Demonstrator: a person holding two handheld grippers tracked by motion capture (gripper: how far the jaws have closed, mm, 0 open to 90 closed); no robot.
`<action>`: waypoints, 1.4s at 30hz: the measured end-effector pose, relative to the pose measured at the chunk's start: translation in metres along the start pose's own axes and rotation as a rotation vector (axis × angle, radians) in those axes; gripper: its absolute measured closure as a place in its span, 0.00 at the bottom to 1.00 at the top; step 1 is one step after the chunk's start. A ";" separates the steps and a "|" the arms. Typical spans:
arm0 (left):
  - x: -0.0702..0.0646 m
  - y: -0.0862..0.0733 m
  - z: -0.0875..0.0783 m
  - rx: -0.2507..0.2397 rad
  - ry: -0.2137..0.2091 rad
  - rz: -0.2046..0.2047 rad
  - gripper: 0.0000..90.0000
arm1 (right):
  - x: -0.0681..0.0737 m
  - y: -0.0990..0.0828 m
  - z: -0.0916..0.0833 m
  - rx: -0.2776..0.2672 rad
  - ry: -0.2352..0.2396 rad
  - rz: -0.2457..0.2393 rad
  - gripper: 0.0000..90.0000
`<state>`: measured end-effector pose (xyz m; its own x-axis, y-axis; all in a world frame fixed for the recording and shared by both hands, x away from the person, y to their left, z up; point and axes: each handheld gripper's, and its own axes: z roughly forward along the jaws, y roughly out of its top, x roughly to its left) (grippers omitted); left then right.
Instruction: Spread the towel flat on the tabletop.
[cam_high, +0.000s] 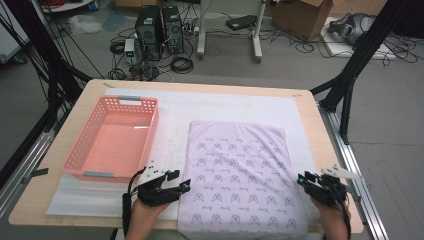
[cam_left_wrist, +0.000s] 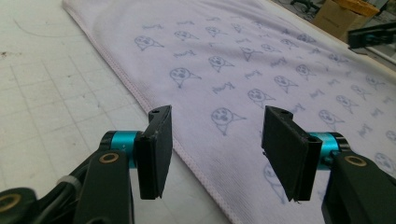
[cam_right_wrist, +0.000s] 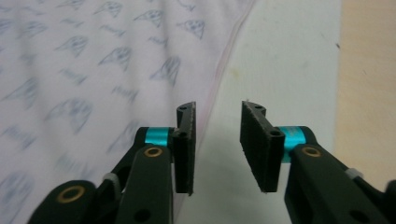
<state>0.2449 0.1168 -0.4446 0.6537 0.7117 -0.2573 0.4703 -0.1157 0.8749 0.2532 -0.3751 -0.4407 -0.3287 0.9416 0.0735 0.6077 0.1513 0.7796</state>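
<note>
- Cloth (cam_high: 240, 175): soft knit fabric, matt, pale lilac with a printed pattern and a stitched hem.
- Basket (cam_high: 80, 150): pink plastic, slightly glossy, with perforated walls.
- Mat (cam_high: 210, 102): white, matt, with a faint grid.
- Table (cam_high: 65, 145): light wood, smooth.
- Left gripper (cam_left_wrist: 215, 149): matt black pads, shiny teal metal collars.

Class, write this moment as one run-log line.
left gripper: open at cloth's left edge | right gripper: open at right edge | printed cloth: flat | pink basket: empty

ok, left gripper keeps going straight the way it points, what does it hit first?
Probably the patterned cloth: the left gripper, jaws open and empty, straddles its near hem and points across it. Depth is unclear.
</note>
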 end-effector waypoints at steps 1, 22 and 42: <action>0.003 0.002 0.001 -0.002 -0.002 0.001 0.48 | 0.000 0.005 0.008 0.004 -0.002 0.003 0.75; 0.020 0.017 0.019 -0.087 -0.068 0.056 0.37 | -0.009 0.008 0.005 -0.079 0.053 -0.042 0.35; 0.021 0.013 0.005 -0.146 -0.016 0.094 0.25 | 0.000 -0.002 -0.014 -0.167 0.112 -0.110 0.19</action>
<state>0.2675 0.1265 -0.4405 0.7004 0.6915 -0.1771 0.3167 -0.0786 0.9453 0.2420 -0.3796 -0.4332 -0.4698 0.8817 0.0438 0.4392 0.1903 0.8780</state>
